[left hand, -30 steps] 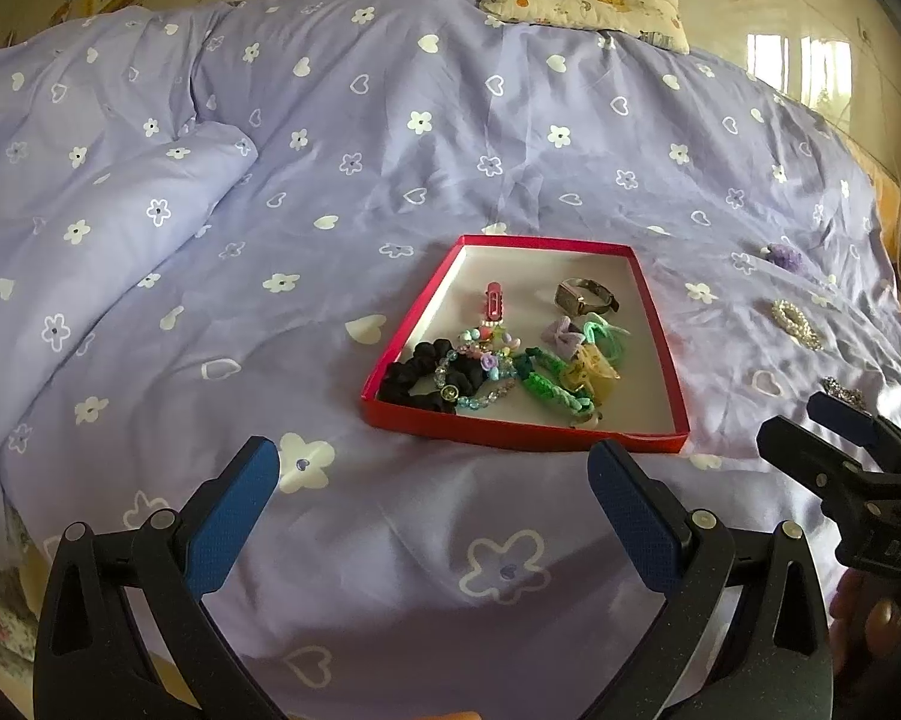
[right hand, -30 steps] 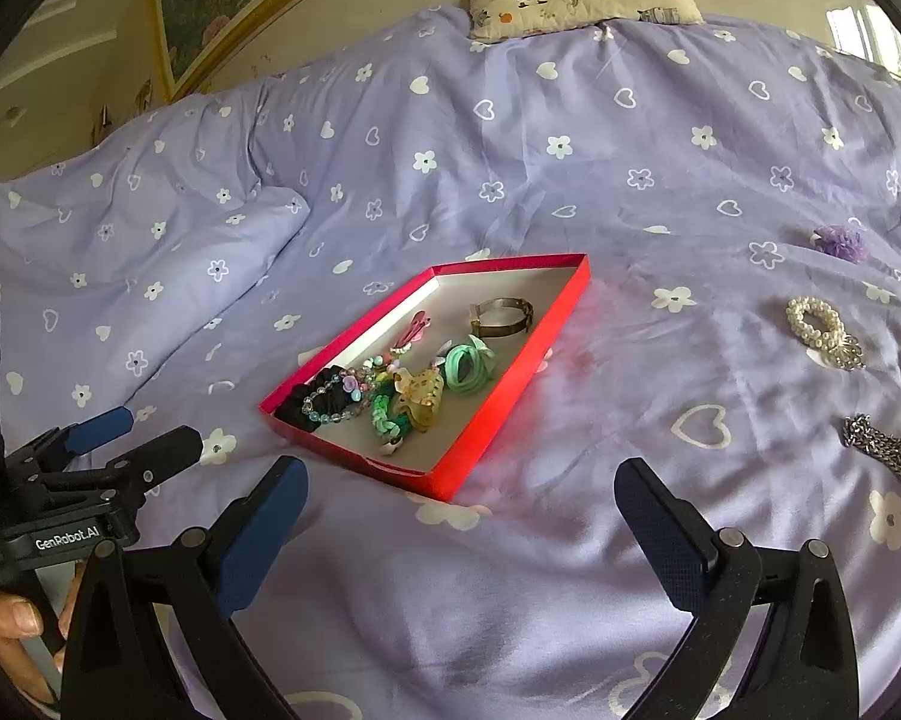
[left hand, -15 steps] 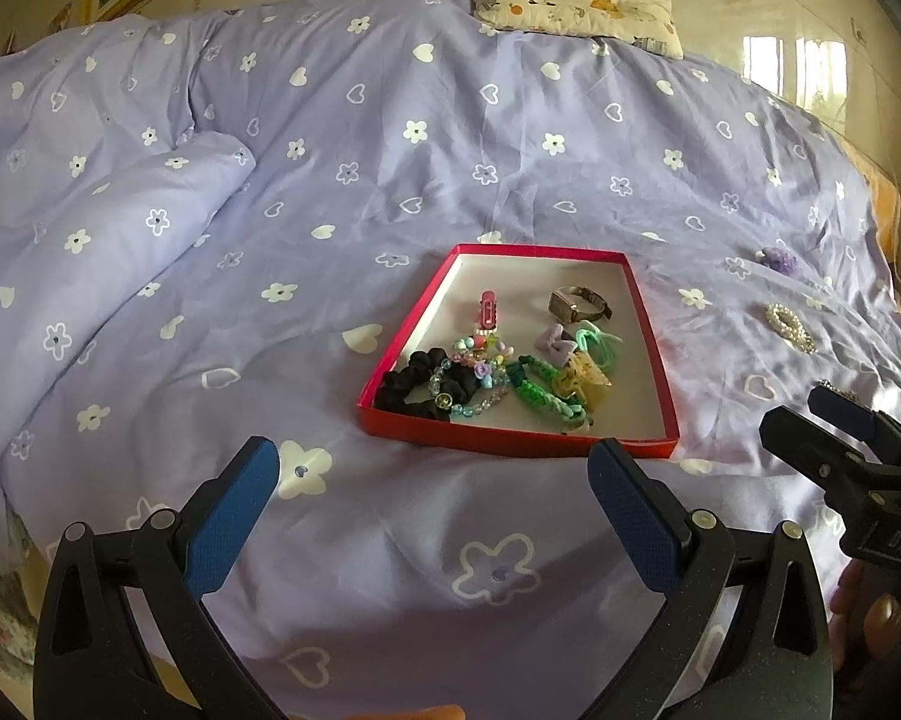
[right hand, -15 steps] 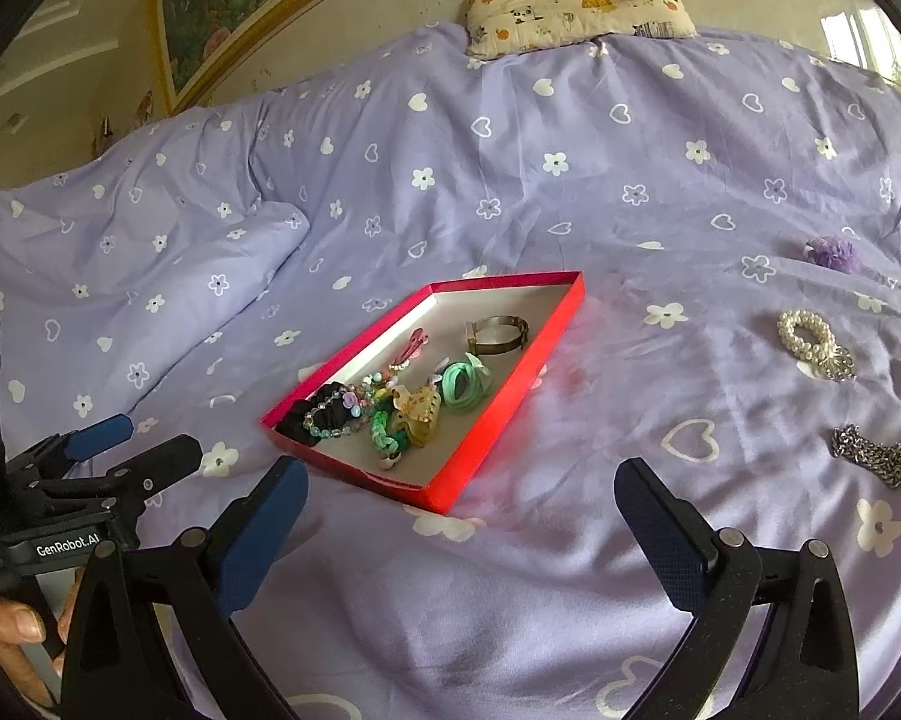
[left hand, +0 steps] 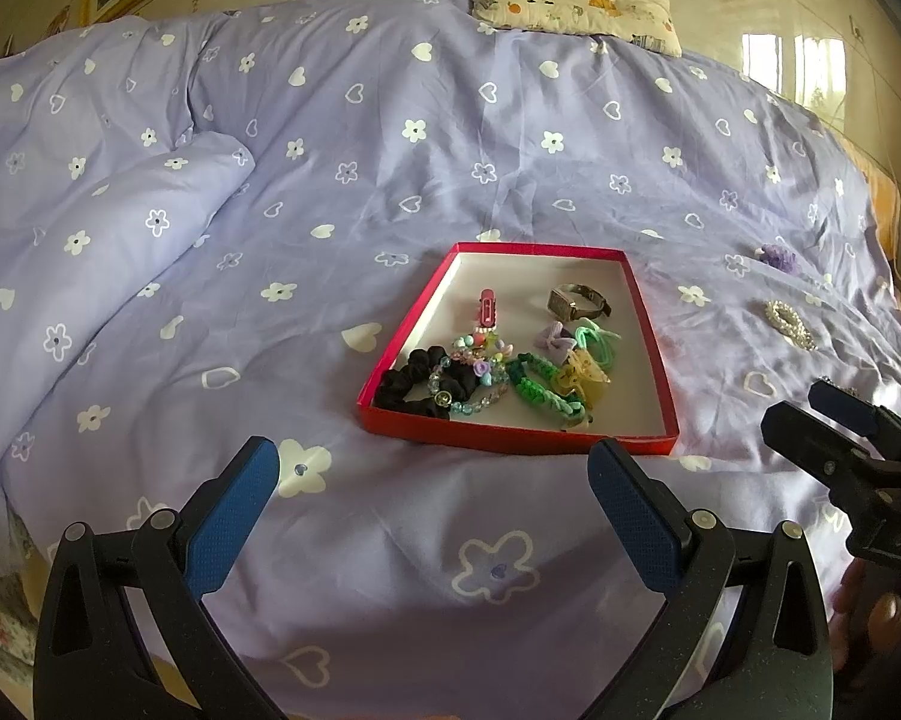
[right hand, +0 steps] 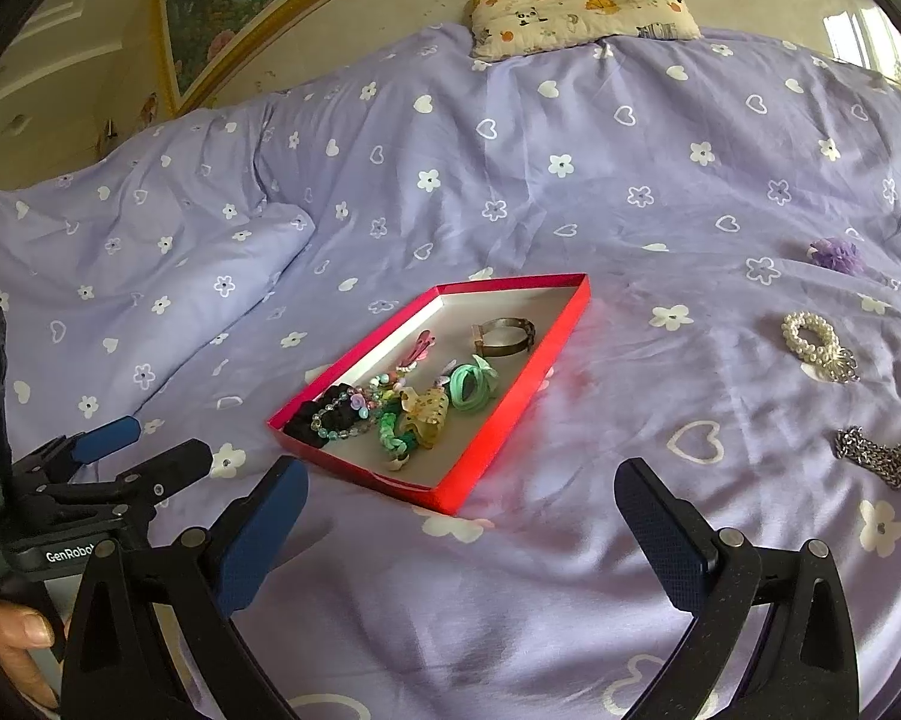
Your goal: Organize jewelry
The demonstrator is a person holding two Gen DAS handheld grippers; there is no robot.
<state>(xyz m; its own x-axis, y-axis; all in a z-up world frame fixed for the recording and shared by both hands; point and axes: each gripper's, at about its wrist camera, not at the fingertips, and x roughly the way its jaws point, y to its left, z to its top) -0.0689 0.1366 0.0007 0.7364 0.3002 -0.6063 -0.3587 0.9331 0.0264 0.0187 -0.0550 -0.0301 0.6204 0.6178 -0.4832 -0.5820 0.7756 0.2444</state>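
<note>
Your right gripper, spread empty like the left gripper, is nearer the silver chain bracelet lying off to its right

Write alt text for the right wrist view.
An open right gripper hovers over a lilac bedspread, facing a red tray of hair ties and bracelets; a pearl bracelet, silver chain and purple scrunchie lie loose to its right.

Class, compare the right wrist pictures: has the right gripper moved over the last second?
Yes. The right gripper has drawn back from the red tray and tilted up: tray and pillow now sit lower in view.
</note>
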